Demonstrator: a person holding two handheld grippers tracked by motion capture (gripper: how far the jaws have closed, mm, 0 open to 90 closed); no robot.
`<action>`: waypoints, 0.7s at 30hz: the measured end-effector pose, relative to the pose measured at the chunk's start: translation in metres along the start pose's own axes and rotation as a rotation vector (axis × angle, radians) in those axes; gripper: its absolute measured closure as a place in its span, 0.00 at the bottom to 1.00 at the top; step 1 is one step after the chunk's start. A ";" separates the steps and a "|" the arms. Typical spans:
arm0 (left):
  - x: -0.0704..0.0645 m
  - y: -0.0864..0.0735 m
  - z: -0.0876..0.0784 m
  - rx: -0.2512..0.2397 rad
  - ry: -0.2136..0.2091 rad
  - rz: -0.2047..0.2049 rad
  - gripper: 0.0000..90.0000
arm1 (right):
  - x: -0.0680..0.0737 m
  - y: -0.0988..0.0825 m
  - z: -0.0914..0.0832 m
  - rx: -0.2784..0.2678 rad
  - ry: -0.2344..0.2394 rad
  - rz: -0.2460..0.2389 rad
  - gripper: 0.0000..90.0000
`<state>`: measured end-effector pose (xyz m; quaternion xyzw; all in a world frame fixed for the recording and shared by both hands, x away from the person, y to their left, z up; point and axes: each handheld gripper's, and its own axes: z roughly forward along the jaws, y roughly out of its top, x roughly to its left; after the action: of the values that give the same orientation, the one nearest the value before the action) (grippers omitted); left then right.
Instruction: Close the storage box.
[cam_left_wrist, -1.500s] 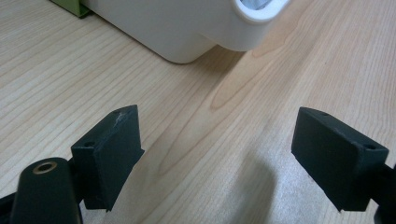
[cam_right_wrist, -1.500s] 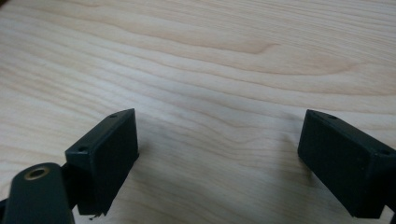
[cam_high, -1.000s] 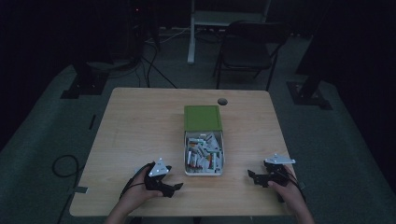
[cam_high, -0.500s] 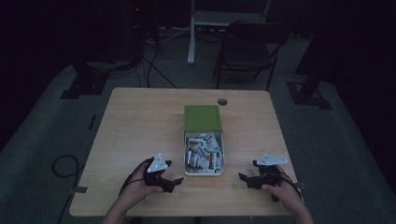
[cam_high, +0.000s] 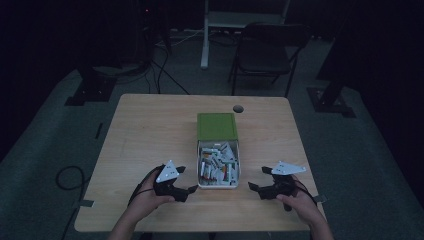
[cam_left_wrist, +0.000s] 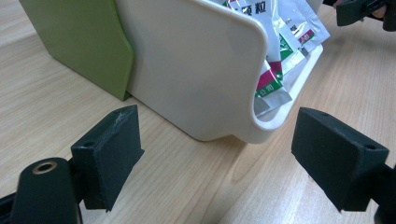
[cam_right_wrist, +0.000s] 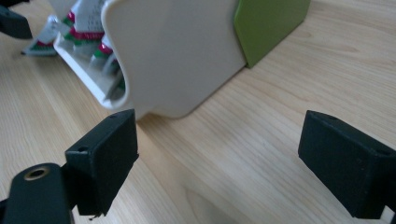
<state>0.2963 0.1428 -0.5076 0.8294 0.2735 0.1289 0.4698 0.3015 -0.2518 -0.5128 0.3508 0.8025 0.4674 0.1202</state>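
Box (cam_high: 218, 157) lies lengthwise, open white end facing the person.

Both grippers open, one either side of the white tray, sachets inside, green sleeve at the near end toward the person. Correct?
One thing is off: the green sleeve sits at the far end of the white tray, away from the person, as the high view shows. The rest holds: the left gripper and right gripper are open, one either side of the tray, with sachets inside.

black left gripper (cam_high: 186, 180); grey three-cornered plate (cam_high: 167, 171); brass screw (cam_left_wrist: 45, 166)
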 end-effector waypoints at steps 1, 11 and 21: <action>0.001 0.001 0.000 -0.006 0.002 0.000 0.18 | 0.000 0.001 0.000 -0.008 0.004 0.006 0.13; 0.003 0.008 0.003 -0.051 0.016 -0.004 0.18 | 0.003 0.014 0.006 -0.077 0.054 0.064 0.13; 0.005 0.014 0.006 -0.062 0.025 -0.005 0.19 | 0.005 0.022 0.017 -0.094 0.119 0.050 0.13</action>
<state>0.3082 0.1358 -0.4992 0.8121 0.2772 0.1466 0.4922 0.3166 -0.2300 -0.5032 0.3365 0.7763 0.5275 0.0768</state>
